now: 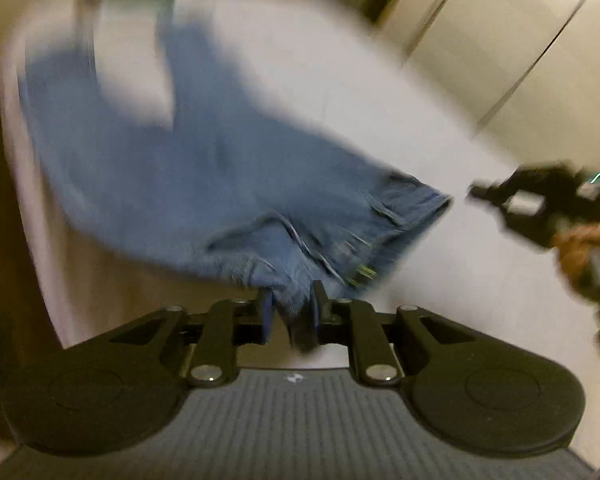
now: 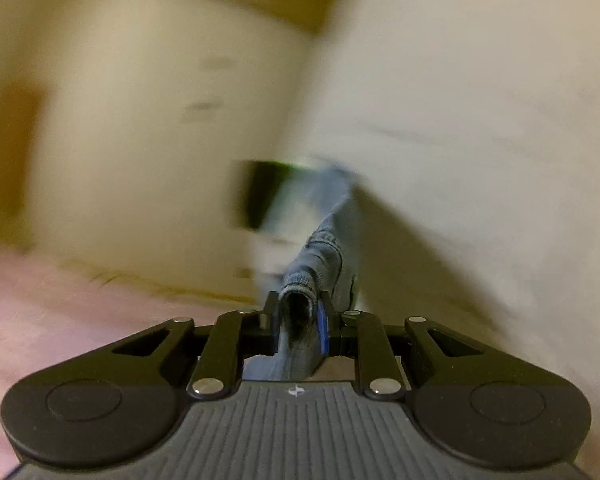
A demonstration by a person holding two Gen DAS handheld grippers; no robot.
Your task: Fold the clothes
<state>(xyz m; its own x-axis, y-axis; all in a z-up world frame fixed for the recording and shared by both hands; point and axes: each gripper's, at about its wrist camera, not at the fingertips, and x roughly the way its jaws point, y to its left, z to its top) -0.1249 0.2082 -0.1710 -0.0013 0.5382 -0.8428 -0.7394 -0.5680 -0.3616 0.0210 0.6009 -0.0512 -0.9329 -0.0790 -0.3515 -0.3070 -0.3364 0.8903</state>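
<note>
Jaws of left gripper (image 1: 290, 308) and right gripper (image 2: 300, 312) both clamped on jeans (image 1: 204, 176).

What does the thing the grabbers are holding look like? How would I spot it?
Find the big white surface that fills the left wrist view. Spread across it is a blue denim garment, the jeans, with stitched seams and a belt loop near one edge. It is the only blue cloth there, and both the left gripper and the right gripper are pinched onto it.
</note>
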